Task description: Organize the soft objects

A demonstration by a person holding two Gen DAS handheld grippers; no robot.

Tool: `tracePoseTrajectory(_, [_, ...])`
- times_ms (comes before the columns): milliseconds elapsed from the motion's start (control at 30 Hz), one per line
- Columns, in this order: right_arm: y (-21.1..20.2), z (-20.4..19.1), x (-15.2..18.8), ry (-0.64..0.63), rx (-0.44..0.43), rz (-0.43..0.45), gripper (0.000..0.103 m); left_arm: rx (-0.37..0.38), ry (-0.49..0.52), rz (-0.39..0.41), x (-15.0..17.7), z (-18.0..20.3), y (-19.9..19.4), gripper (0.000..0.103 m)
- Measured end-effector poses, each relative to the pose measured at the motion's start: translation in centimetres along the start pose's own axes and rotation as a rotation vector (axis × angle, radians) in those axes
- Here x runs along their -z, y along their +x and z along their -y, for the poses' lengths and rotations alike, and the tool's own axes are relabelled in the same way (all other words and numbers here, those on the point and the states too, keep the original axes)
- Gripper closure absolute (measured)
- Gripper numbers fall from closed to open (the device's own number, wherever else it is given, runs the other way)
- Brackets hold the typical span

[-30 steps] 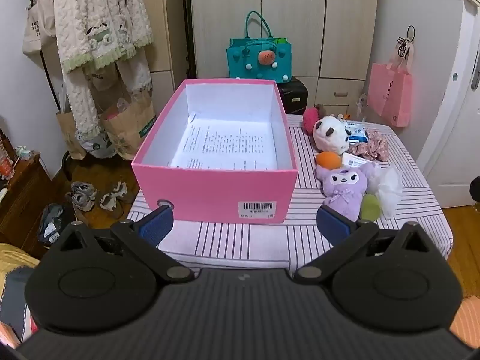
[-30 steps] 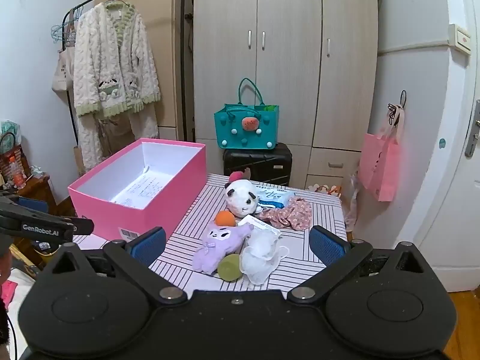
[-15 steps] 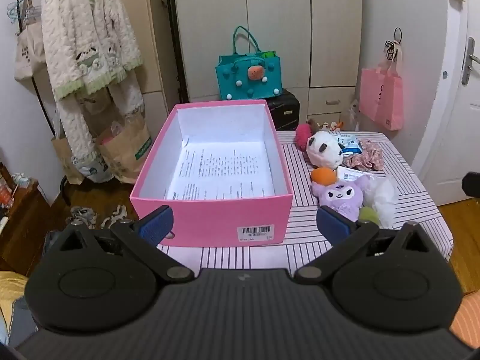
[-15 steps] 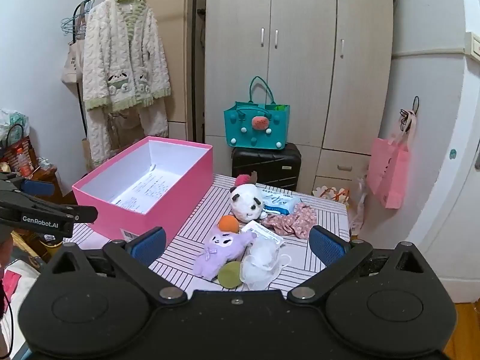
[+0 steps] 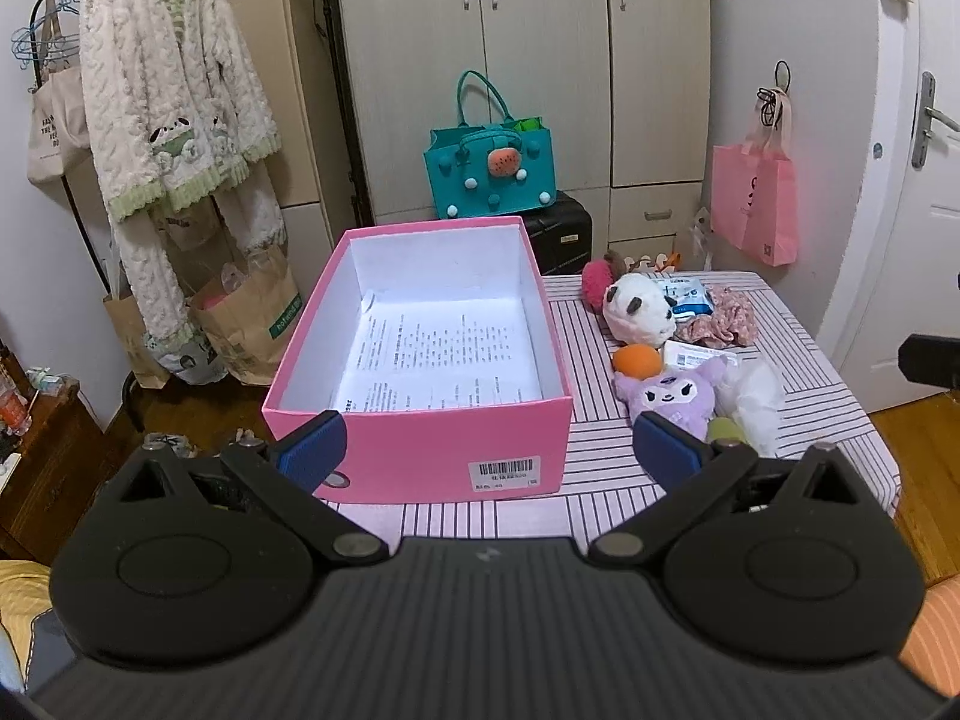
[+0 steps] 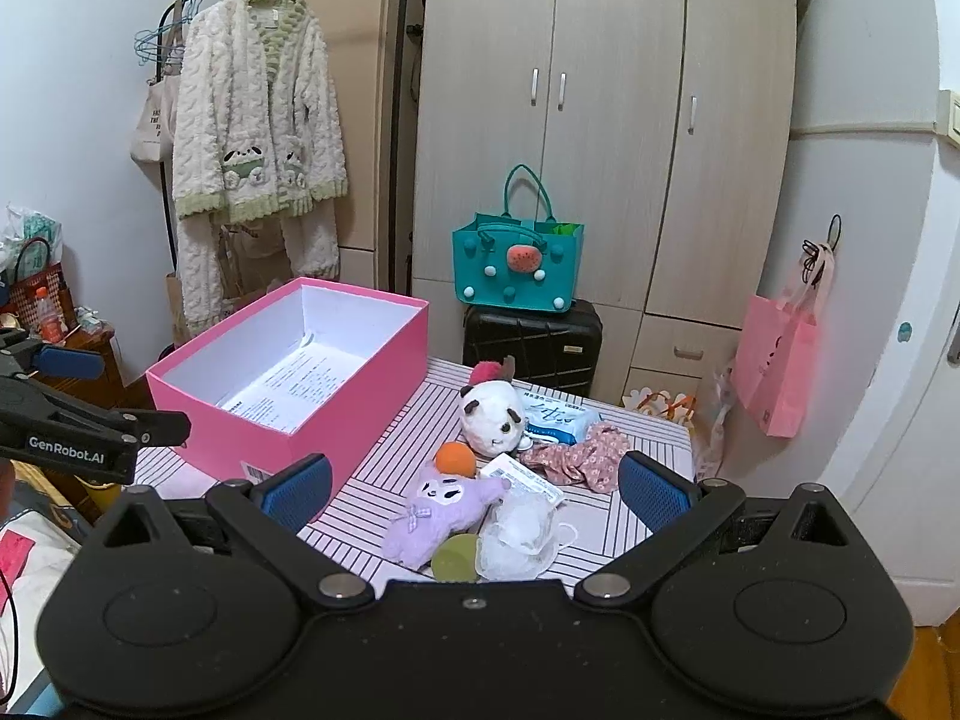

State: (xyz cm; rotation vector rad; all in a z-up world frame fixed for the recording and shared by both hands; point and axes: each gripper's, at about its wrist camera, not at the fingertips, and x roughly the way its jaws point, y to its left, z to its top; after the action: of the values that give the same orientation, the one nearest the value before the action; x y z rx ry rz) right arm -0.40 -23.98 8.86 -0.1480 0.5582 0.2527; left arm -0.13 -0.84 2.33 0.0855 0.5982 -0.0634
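An open pink box (image 5: pixel 420 444) (image 6: pixel 336 414) with a printed sheet inside sits on the left of a striped table (image 5: pixel 810 384). Right of it lie a panda plush (image 5: pixel 636 309) (image 6: pixel 495 411), an orange ball (image 5: pixel 637 360) (image 6: pixel 455 459), a purple plush (image 5: pixel 669 393) (image 6: pixel 441 510), a green ball (image 6: pixel 451 561), a white mask bundle (image 5: pixel 753 396) (image 6: pixel 519 537), a floral cloth (image 5: pixel 723 324) (image 6: pixel 579 456) and a tissue pack (image 6: pixel 555 417). My left gripper (image 5: pixel 486 450) is open and empty in front of the box. My right gripper (image 6: pixel 474 486) is open and empty above the toys.
A teal bag (image 5: pixel 489 174) rests on a black suitcase (image 6: pixel 531 339) behind the table, before a wardrobe (image 6: pixel 606 120). A pink bag (image 5: pixel 756 204) hangs at right. A robe (image 5: pixel 174 120) hangs on a rack at left, with paper bags (image 5: pixel 252 318) beneath.
Both grippers have risen and drawn back, so the box and toys sit lower and smaller in view. Both stayed open; nothing on the table moved.
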Motion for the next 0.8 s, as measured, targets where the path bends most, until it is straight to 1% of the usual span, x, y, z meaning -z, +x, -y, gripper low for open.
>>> tracePoseTrajectory(200, [-0.11, -0.02, 0.47, 0.004, 0.002, 0.001, 0.000, 0.010, -0.009, -0.012, 0.10, -0.20, -0.06, 0.000])
tracePoseTrajectory(433, [-0.19, 0.16, 0.61, 0.009, 0.003, 0.000, 0.000, 0.004, -0.004, -0.016, 0.28, -0.27, -0.21, 0.000])
tracePoseTrajectory(533, [-0.18, 0.24, 0.66, 0.008, 0.005, -0.004, 0.000, -0.029, -0.012, 0.000, 0.47, -0.18, -0.49, 0.000])
tracePoseTrajectory(800, [0.20, 0.72, 1.07, 0.018, 0.011, -0.024, 0.000, -0.021, -0.007, -0.030, 0.84, -0.46, -0.27, 0.000])
